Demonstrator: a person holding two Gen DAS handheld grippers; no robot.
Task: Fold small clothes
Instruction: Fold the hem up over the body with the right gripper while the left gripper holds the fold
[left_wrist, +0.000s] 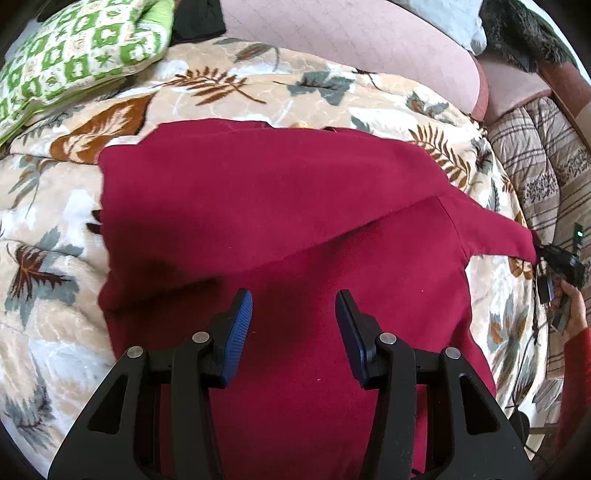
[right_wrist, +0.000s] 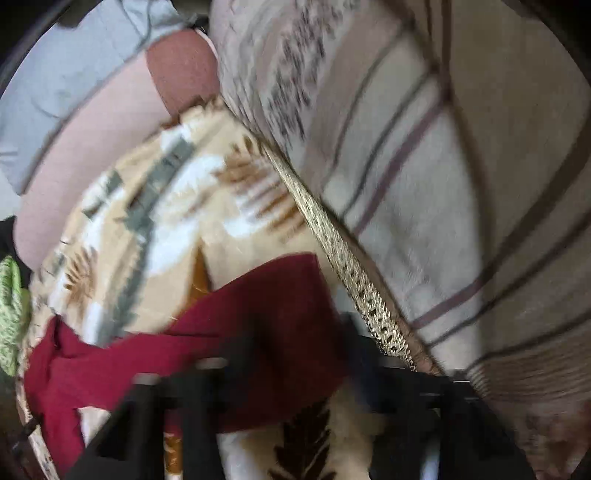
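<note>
A dark red garment (left_wrist: 280, 206) lies spread on a leaf-patterned blanket (left_wrist: 55, 229). My left gripper (left_wrist: 293, 299) hovers over its lower middle, open, with nothing between the blue pads (left_wrist: 242, 314). The garment's right sleeve (left_wrist: 495, 232) is pulled out to a taut point that ends in my right gripper (left_wrist: 546, 254), held by a hand in a red sleeve. The right wrist view is blurred. There the red sleeve (right_wrist: 258, 295) runs across between the dark fingers of the right gripper (right_wrist: 303, 328), which looks shut on it.
A green-and-white patterned pillow (left_wrist: 74, 55) lies at the far left and a pink cushion (left_wrist: 351, 40) along the back. A striped quilt (right_wrist: 424, 184) borders the blanket on the right, past a woven gold trim (right_wrist: 343, 266). A dark fur item (left_wrist: 524, 29) sits at the far right.
</note>
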